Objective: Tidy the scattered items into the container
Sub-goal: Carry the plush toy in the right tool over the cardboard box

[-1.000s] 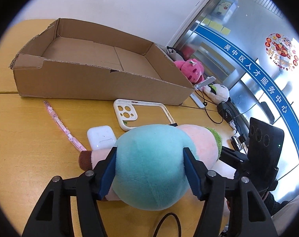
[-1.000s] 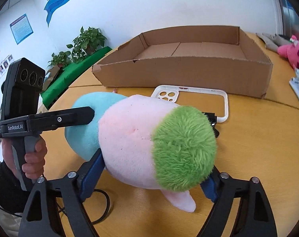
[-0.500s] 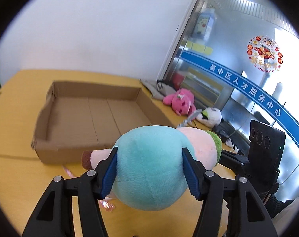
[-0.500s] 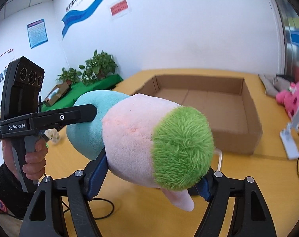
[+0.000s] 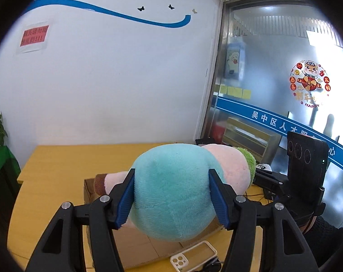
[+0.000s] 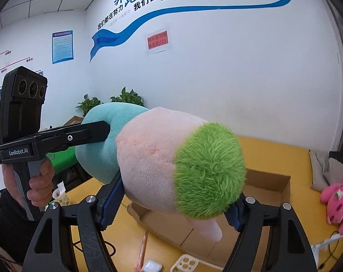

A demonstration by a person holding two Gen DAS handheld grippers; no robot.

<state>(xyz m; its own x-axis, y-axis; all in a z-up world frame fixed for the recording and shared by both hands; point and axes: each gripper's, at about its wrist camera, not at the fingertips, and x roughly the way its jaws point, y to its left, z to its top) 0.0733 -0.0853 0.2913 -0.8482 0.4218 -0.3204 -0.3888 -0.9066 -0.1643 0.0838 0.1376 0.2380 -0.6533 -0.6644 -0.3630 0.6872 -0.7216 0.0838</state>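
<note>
Above the table (image 5: 58, 165), the plush toy (image 5: 173, 192) hangs between both tools, clear of the surface, with the cardboard box (image 6: 268, 188) below and just past it. Left gripper (image 5: 171, 200) clamps the teal end: blue pads dent into the fabric on both sides. Right gripper (image 6: 169, 200) straddles the pink body near the green fuzzy patch; its jaws have just been narrowing on the toy, and the pads look pressed into it, though the far pad is mostly hidden. My read on handling: light, very soft, compressible, nothing to break. The pile gives decent friction, but stuffing shifts, so a squeeze on the fat belly can squirt out. Grips across the narrower sections at each end look right, and two-point support stops the long body sagging. The thin pink limb hanging underneath is too floppy to be a grip point. Phone case (image 6: 186, 263), earbud case (image 6: 151, 267) and pink pen (image 6: 142, 248) lie on the table in front of the box, not yet tidied.
</note>
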